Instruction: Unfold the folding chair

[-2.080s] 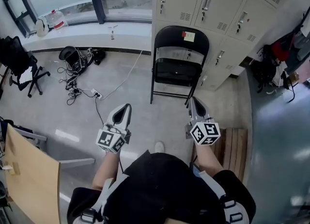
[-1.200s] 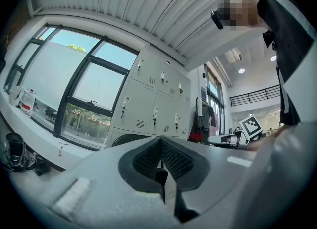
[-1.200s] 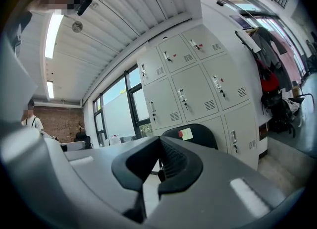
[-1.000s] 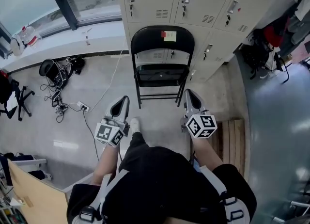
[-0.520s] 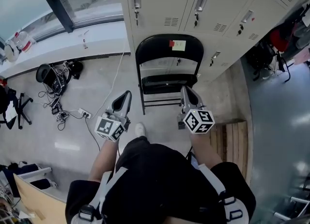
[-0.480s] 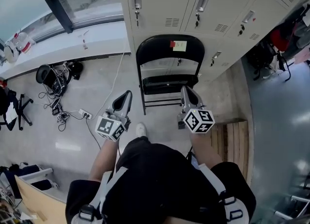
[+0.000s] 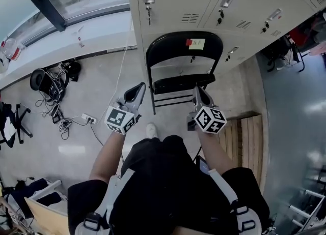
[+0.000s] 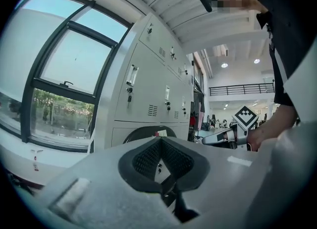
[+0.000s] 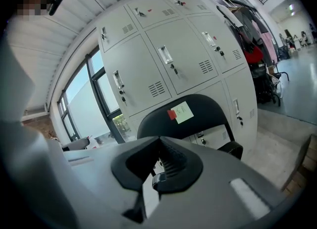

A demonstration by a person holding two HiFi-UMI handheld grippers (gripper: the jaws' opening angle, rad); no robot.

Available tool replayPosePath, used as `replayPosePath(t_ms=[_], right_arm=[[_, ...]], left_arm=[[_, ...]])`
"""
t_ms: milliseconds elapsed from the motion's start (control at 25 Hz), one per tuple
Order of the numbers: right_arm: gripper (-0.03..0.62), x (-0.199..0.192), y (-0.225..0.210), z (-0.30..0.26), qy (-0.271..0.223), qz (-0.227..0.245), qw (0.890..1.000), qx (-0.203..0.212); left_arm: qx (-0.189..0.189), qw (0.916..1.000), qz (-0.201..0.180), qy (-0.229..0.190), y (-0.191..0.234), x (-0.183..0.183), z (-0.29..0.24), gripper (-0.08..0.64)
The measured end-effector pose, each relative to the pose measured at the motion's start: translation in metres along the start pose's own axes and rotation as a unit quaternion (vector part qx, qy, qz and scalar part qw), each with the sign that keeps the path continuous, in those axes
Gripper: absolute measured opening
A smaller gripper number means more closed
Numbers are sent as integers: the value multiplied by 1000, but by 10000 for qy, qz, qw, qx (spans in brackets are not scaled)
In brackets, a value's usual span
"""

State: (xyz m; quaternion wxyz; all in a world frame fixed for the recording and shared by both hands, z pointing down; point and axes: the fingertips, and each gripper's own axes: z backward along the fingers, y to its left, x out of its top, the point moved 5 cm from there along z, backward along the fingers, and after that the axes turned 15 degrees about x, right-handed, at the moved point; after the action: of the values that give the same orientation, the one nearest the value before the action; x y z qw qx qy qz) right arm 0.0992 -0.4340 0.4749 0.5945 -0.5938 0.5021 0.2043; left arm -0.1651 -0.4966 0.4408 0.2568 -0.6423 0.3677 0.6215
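A black folding chair (image 7: 183, 58) stands in front of the grey lockers, its seat (image 7: 182, 82) tipped up steeply. A red and a yellow note (image 7: 195, 43) are stuck on the backrest. My left gripper (image 7: 140, 87) is shut and empty, just left of the chair's left leg. My right gripper (image 7: 197, 91) is shut too, its tip by the seat's right front corner; contact cannot be told. In the left gripper view the shut gripper (image 8: 161, 141) points at the backrest (image 8: 143, 133). In the right gripper view the gripper (image 9: 159, 143) faces the backrest (image 9: 203, 111).
Grey lockers (image 7: 204, 0) rise right behind the chair. A window sill (image 7: 76, 35) runs to the left. Cables and a power strip (image 7: 86, 119) lie on the floor at left. A wooden pallet (image 7: 248, 137) lies at the right, with bags (image 7: 282, 51) beyond it.
The person has stepped closer to the chair. Both shut grippers have moved forward and now flank the seat; the right one has reached its right corner.
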Motion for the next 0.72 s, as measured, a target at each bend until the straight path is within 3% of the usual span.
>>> replayPosePath(t_ms=[280, 400, 720], right_arm=[[5, -28, -17, -14, 262, -559, 9973, -406], [5, -34, -29, -17, 342, -679, 9953, -595], [16, -32, -61, -32, 485, -1020, 9894, -918]], left_arm=[[-104, 9995, 23, 300, 25, -22, -40, 3], [-99, 9989, 55, 446, 38, -27, -61, 56], [-126, 9954, -362, 878, 60, -33, -135, 171]])
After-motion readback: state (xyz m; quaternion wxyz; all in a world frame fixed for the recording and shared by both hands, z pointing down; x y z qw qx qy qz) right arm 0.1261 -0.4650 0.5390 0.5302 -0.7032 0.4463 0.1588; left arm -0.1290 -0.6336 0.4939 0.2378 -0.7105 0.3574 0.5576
